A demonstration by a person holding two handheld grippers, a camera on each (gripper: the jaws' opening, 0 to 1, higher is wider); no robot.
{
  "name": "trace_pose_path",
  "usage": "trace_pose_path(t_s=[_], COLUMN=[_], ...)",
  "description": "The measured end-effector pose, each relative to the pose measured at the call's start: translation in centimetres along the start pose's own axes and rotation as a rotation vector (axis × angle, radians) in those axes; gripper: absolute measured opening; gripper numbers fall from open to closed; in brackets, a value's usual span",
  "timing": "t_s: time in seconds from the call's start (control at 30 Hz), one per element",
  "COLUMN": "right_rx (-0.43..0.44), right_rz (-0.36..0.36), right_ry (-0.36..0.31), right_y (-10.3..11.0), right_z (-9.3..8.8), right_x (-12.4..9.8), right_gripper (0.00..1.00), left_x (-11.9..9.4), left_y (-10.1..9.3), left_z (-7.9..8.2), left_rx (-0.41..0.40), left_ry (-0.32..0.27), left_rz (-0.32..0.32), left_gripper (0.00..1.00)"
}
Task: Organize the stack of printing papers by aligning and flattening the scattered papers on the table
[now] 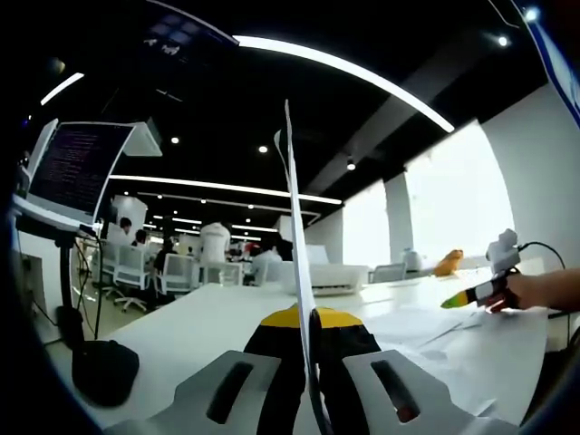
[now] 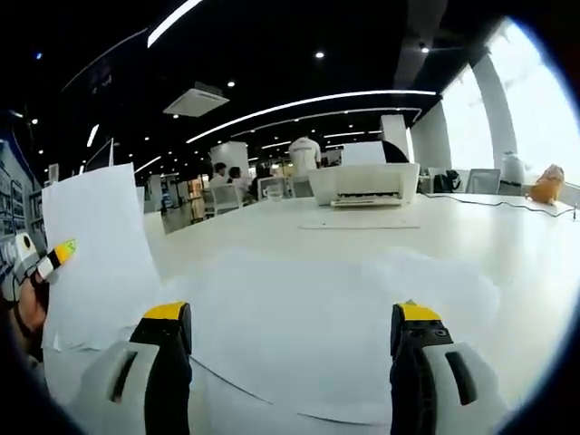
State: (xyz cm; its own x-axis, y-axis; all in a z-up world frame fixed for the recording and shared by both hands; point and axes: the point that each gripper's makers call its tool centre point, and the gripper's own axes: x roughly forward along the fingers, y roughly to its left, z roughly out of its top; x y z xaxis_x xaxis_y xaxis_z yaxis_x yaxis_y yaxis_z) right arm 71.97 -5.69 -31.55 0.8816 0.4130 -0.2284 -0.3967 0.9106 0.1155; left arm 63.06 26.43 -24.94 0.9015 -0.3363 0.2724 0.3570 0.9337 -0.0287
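The left tool is clamped on a paper sheet, holding it upright and edge-on, probably to carry it over to the pile. On the white counter, loose printing papers lie spread flat. The right tool hovers just above them, jaws wide apart and empty, likely ready to press or square them.
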Motion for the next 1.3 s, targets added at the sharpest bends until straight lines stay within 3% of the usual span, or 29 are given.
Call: trace_pose_path(t_s=[0.33,0.7,1.17,1.3], right_rx=[-0.004,-0.030,-0.050,-0.050], right_rz=[-0.022,-0.062,-0.095,-0.079], right_ry=[0.008,-0.030,-0.029,-0.030], right_y=[-0.9,-2.3,-4.6,-4.1], right_z=[-1.0,-0.5,-1.0,-1.1], right_x=[-0.5,-1.6,-3.4,-3.7], right_gripper=[0.86,0.85,0.85,0.85], left_x=[0.0,-0.1,-0.1,-0.1], left_y=[-0.1,0.0,0.0,0.0], left_z=[0.0,0.1,0.2,0.2], left_rx=[-0.001,-0.002,-0.001,0.000], left_ry=[-0.002,-0.007,-0.011,-0.011], left_rz=[-0.001,0.000,0.000,-0.001], left_gripper=[0.07,0.07,0.07,0.07])
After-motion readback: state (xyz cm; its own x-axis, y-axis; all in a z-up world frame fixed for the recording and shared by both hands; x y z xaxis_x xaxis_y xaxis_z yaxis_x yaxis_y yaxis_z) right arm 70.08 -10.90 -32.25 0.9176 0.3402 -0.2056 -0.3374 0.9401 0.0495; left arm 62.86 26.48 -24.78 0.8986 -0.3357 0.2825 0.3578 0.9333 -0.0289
